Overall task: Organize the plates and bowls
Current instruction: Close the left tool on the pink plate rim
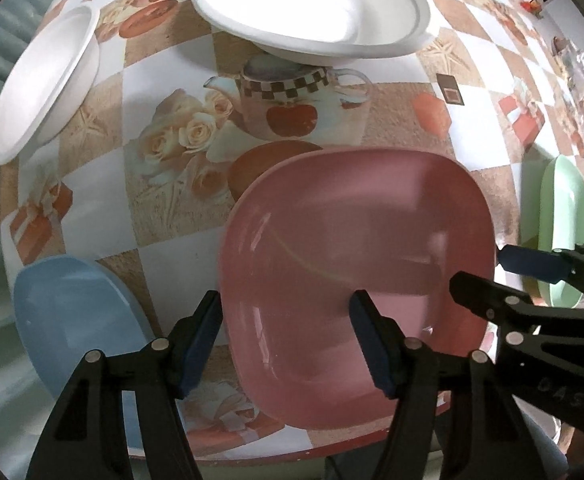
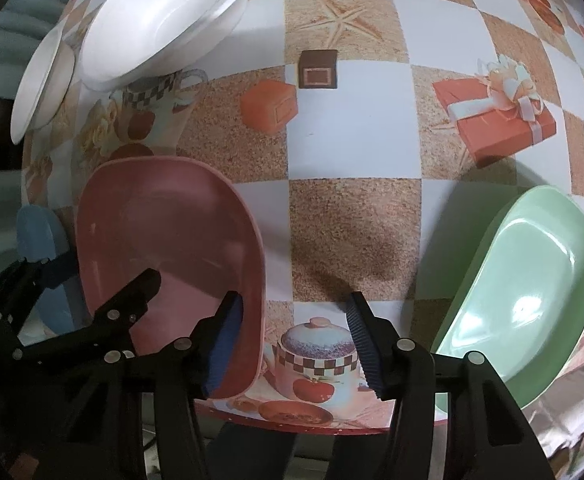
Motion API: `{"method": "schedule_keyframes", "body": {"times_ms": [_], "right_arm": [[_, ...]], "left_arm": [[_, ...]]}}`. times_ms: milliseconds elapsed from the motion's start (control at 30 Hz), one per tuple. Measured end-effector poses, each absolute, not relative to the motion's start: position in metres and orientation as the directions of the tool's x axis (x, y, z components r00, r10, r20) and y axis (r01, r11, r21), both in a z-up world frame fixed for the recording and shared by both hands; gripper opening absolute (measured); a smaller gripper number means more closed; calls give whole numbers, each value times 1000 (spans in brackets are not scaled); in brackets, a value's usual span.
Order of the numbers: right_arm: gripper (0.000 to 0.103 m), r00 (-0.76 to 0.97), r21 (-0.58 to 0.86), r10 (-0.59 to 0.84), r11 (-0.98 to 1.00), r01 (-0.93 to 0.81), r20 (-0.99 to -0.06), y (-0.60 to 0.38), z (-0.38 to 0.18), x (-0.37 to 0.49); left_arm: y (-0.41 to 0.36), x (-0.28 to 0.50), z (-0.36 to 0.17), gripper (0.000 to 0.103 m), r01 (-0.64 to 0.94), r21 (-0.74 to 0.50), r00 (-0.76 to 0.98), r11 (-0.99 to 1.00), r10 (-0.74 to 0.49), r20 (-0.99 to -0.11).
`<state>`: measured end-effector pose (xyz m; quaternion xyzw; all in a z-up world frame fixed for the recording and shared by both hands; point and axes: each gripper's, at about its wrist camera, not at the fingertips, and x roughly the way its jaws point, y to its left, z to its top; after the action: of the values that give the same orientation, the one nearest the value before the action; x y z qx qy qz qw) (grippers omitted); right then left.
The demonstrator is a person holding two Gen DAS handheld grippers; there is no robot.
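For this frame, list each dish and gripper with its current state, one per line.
Pink plate: upright on the table, both grippers straddling its opposite rims.
Blue plate: upright, empty, untouched.
Green plate: upright, empty, untouched.
Large white bowl: upright, empty.
Small white bowl: upright, empty, at the table edge.
Left gripper: open around the pink rim.
Right gripper: open around the pink rim.
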<state>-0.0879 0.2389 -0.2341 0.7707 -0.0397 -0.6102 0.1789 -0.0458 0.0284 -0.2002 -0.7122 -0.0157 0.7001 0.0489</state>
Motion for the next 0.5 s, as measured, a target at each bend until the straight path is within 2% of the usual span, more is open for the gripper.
{"method": "schedule_keyframes", "body": {"times_ms": [67, 167, 233, 367, 400, 433, 467, 500], "right_arm": [[57, 247, 323, -279, -933, 160, -928, 236, -241, -88], [64, 245, 359, -319, -923, 140, -916, 251, -248, -83], [76, 257, 397, -355, -908, 134, -899, 252, -253, -77], [75, 260, 375, -333, -918, 129, -906, 253, -264, -73], [69, 251, 353, -312, -926, 134, -916, 251, -258, -65], [59, 242, 327, -287, -933, 148, -927, 243, -255, -61], [54, 234, 317, -274, -933, 169, -933, 240, -257, -58], [40, 235, 331, -288, -927, 174, -928, 239, -259, -55]], "left_arm": [[22, -42, -203, 73, -49, -93, 5, -994, 93, -996], [-13, -38, -214, 79, -14, -98, -9, -995, 98, -995], [-20, -36, -219, 81, -3, -101, -10, -995, 101, -995], [-22, -37, -225, 80, -21, -98, 8, -995, 98, -995], [-22, -37, -227, 80, -25, -96, 14, -995, 96, -995], [-19, -38, -229, 79, -31, -94, 17, -995, 94, -995], [-18, -37, -229, 75, -38, -95, 15, -995, 95, -995], [-17, -38, -229, 69, -47, -100, 10, -994, 100, -995]]}}
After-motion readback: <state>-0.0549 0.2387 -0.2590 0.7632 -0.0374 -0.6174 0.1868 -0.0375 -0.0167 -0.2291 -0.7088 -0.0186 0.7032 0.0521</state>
